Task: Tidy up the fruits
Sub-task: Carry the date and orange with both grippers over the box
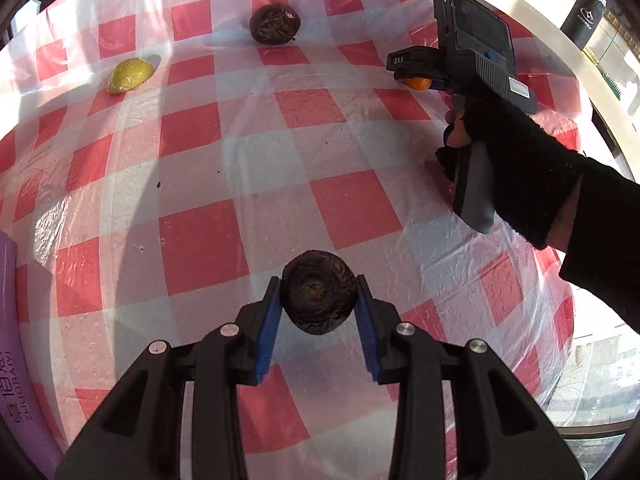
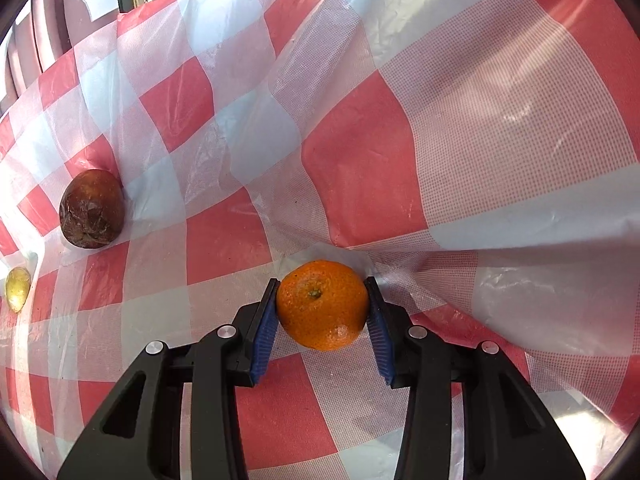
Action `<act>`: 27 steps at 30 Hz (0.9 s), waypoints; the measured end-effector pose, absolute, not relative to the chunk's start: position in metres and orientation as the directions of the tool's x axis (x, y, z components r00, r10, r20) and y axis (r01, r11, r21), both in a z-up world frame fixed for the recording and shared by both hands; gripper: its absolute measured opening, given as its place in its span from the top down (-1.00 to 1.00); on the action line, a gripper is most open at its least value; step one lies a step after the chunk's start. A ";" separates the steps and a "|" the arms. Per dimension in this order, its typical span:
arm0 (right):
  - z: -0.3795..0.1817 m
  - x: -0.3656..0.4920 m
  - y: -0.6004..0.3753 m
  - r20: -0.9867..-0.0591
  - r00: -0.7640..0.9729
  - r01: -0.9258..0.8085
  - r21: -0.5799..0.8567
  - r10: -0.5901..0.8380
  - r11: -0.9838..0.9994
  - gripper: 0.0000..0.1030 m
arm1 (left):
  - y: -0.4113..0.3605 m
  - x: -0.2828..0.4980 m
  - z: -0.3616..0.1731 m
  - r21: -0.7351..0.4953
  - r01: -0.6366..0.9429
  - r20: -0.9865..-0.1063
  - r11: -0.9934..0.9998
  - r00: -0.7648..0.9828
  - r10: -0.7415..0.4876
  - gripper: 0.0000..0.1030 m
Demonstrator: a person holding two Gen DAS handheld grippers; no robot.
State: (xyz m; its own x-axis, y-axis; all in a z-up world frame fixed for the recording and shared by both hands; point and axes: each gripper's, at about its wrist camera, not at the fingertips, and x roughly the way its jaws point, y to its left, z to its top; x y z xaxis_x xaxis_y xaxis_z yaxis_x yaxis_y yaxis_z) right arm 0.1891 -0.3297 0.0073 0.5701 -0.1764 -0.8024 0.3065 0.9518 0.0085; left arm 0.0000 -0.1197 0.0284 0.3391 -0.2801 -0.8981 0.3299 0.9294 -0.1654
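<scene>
Red-and-white checked plastic sheeting covers the table (image 1: 208, 240), and four fruits show on or above it. The left gripper (image 1: 319, 300) pinches a dark wrinkled fruit (image 1: 319, 292), likely a passion fruit, its blue pads pressed to either side. The right gripper (image 2: 322, 312) clamps a small orange mandarin (image 2: 322, 304) the same way; in the left wrist view that right gripper (image 1: 418, 80) sits low over the far right part of the table with the mandarin (image 1: 417, 83) between its fingers, close to where the sheeting rises in a fold. Whether either fruit is lifted clear or touches the cloth I cannot tell for sure. Two fruits lie loose: a second dark wrinkled fruit (image 1: 275, 24) towards the far side, and a yellow-green fruit (image 1: 131, 76) well apart to its left; both also show at the left edge of the right wrist view, the dark one (image 2: 91, 208) and the yellow one (image 2: 18, 288). I judge the step in hand to be carrying, with both fruits gripped and sorting barely begun. No bowl, basket or tray appears in either view, so the destination is unclear; grouping like with like seems probable, which would bring the held dark fruit beside its loose twin. That move calls for a steady carry, a gentle lowering, and a slow release so the round fruit does not roll on the slick sheeting.
</scene>
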 end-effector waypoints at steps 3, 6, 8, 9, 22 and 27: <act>0.018 0.162 -0.310 -0.800 0.589 0.275 0.060 -0.119 0.959 0.20 | -0.113 -0.026 0.038 -0.149 0.383 -0.892 0.912 0.347 -0.291 0.30; 0.026 0.124 -0.283 -0.804 0.592 0.228 0.106 -0.051 0.968 0.20 | -0.098 -0.037 0.043 -0.134 0.389 -0.890 0.911 0.357 -0.283 0.30; 0.027 0.094 -0.262 -0.818 0.575 0.191 0.118 -0.014 0.974 0.20 | -0.082 -0.037 0.048 -0.127 0.373 -0.889 0.919 0.369 -0.272 0.30; 0.027 0.079 -0.252 -0.827 0.563 0.172 0.122 0.004 0.978 0.20 | -0.074 -0.038 0.052 -0.120 0.363 -0.886 0.924 0.380 -0.265 0.30; 0.030 -0.028 -0.142 -0.883 0.435 0.031 0.213 0.179 0.976 0.20 | 0.027 -0.039 0.106 -0.099 0.250 -0.835 0.963 0.505 -0.217 0.30; 0.055 -0.020 -0.110 -0.855 0.481 -0.019 0.213 0.196 0.977 0.20 | 0.053 -0.040 0.125 -0.098 0.256 -0.800 0.962 0.555 -0.229 0.30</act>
